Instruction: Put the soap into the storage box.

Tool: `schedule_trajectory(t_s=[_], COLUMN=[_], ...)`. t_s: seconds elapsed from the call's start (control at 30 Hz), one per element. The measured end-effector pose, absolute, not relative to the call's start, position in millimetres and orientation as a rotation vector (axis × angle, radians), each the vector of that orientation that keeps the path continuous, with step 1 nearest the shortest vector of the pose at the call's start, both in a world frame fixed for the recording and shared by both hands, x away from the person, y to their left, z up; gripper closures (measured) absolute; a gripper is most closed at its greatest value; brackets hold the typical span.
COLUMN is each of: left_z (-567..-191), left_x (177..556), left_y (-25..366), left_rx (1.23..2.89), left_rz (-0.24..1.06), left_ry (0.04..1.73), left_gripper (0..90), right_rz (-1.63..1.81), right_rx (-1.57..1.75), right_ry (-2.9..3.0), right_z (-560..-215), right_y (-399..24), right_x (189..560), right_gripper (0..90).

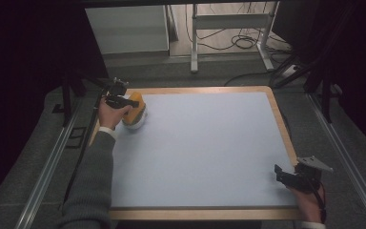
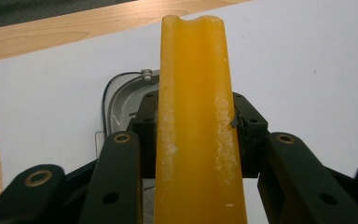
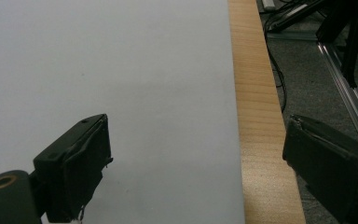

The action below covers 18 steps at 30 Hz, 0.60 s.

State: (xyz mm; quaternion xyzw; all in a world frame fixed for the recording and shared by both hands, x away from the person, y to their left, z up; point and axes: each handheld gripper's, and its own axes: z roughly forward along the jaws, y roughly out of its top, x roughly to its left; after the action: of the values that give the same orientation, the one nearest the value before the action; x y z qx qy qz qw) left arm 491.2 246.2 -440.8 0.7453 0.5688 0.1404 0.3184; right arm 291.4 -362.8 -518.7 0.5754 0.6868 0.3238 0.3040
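Observation:
At the table's far left corner, my left gripper [image 1: 124, 102] is shut on an orange-yellow block [image 1: 135, 108]. In the left gripper view the block [image 2: 193, 116] stands as a long bar clamped between the two black jaws of the left gripper [image 2: 193, 128]. Right under it lies a shiny, clear-rimmed dish-like thing [image 2: 121, 95], also seen as a pale shape [image 1: 136, 123] on the mat; I cannot tell whether the block touches it. My right gripper [image 1: 285, 176] hovers at the near right corner, open and empty. Its jaws [image 3: 196, 137] straddle the mat's right edge.
A light blue mat [image 1: 205, 148] covers the table inside a wooden border [image 1: 282, 125]. Metal rails [image 1: 343, 152] run along both sides. A black stand [image 1: 66, 102] is off the far left corner. A white frame [image 1: 228, 21] and cables [image 1: 243, 40] lie on the floor beyond.

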Motion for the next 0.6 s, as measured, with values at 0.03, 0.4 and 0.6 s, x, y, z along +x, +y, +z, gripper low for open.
schedule_trajectory(t_s=[0.03, 0.4, 0.6], left_z=[-441.8, -463.9, -467.8], left_x=[492.2, 503.8, 503.8], left_y=[246.6, 248.6, 249.0], left_rx=[1.960, 1.934, 1.899], left_rz=[0.368, 0.350, 0.352], left_ry=[1.500, 1.559, 1.549], left_gripper=[61.2, 61.2, 60.0], right_rz=[0.858, 0.853, 0.851], right_rx=[1.524, 1.530, 1.522], right_ry=[1.819, 1.818, 1.830], right_z=[-518.7, -519.7, -519.8], right_y=[-362.8, -363.5, -361.8], right_x=[291.4, 291.7, 291.9], right_gripper=[7.8, 7.8, 7.8])
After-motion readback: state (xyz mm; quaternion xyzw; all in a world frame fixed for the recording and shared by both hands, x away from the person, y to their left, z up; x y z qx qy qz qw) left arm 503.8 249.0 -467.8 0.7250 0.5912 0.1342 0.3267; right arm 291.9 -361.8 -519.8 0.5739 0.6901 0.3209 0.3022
